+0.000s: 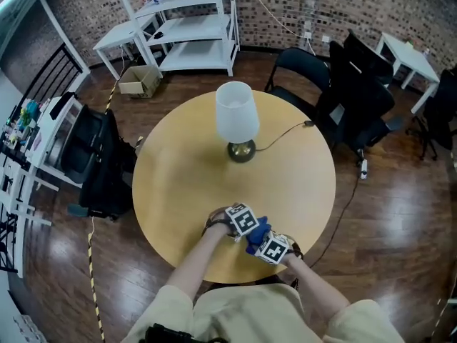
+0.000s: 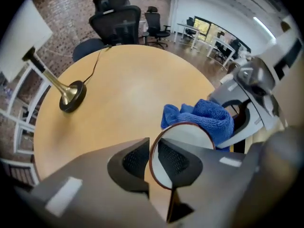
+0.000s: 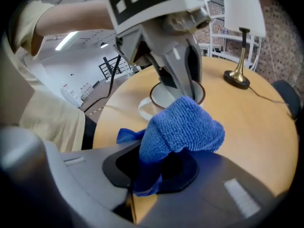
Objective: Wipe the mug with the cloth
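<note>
1. The left gripper [image 2: 151, 158] is pressed together on the wall of the white ceramic mug with a thin brown rim [image 2: 186, 136], with one jaw inside the mug and one outside. The mug stands on the round pale wooden table [image 1: 178, 177], close to the person's edge
2. The right gripper [image 3: 153, 167] pinches the bunched blue microfibre cloth [image 3: 183, 127]. The cloth's loose wad sits right at the mug's rim, but whether it touches the rim cannot be told
3. The step in hand looks like the wipe itself. It would go best if the left gripper held the mug steady and upright while the right pressed the soft wad, not its jaw tips, against the rim and wall and swept round
4. A grip on one thin wall may let the mug pivot or tip, so light pressure directed towards the clamped side seems safer. The patch under the left jaws would need a fresh grip before it can be wiped
5. Counted: one mug, one cloth, two grippers, one table, and one table lamp with a white shade and brass base [image 1: 238, 120]
</note>
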`<state>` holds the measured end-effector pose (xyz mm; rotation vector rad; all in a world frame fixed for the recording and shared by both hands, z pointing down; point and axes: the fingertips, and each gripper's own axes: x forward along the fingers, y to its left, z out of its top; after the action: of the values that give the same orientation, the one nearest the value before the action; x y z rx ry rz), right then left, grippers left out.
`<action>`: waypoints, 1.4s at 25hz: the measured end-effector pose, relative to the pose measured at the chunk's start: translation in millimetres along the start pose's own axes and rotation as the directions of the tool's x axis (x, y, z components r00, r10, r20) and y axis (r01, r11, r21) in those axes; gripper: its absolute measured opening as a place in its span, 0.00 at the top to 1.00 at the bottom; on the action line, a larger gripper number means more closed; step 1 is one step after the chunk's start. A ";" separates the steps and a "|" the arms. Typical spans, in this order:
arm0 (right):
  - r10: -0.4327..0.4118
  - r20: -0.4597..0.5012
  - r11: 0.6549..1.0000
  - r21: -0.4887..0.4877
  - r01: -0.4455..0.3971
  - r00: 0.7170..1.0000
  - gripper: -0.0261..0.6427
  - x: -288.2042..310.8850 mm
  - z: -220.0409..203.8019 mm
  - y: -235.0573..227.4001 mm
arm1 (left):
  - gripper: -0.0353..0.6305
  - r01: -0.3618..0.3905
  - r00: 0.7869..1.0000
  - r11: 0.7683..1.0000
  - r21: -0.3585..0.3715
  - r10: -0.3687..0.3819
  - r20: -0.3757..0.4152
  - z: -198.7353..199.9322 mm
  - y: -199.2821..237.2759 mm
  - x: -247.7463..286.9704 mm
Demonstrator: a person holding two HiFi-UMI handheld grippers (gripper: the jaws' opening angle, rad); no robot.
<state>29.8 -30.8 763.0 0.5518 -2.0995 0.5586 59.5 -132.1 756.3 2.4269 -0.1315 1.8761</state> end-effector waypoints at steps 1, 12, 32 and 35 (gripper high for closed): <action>-0.028 -0.003 0.999 -0.025 0.028 1.000 0.86 0.3 2.6 0.0 | 0.88 -0.004 1.000 0.999 -0.043 0.005 0.004 -0.6 2.9 0.1; 0.006 -0.055 0.977 -0.213 -0.018 0.998 0.86 6.3 14.4 22.3 | 0.86 -0.107 0.994 0.798 -0.593 0.070 -0.084 -47.8 22.9 -5.3; -0.323 0.292 0.918 0.326 0.224 0.900 0.86 -49.6 82.3 -24.8 | 0.91 0.130 0.987 0.365 -0.922 -0.133 0.087 -78.9 14.8 1.6; -0.344 0.290 0.903 0.363 0.230 0.893 0.86 -52.0 66.2 -28.3 | 0.91 0.163 0.982 0.342 -0.926 -0.147 0.119 -80.9 15.4 0.9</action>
<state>31.2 -81.9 690.5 1.2113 -2.2039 0.6680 -19.8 -138.6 777.6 1.5142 -0.7298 1.1124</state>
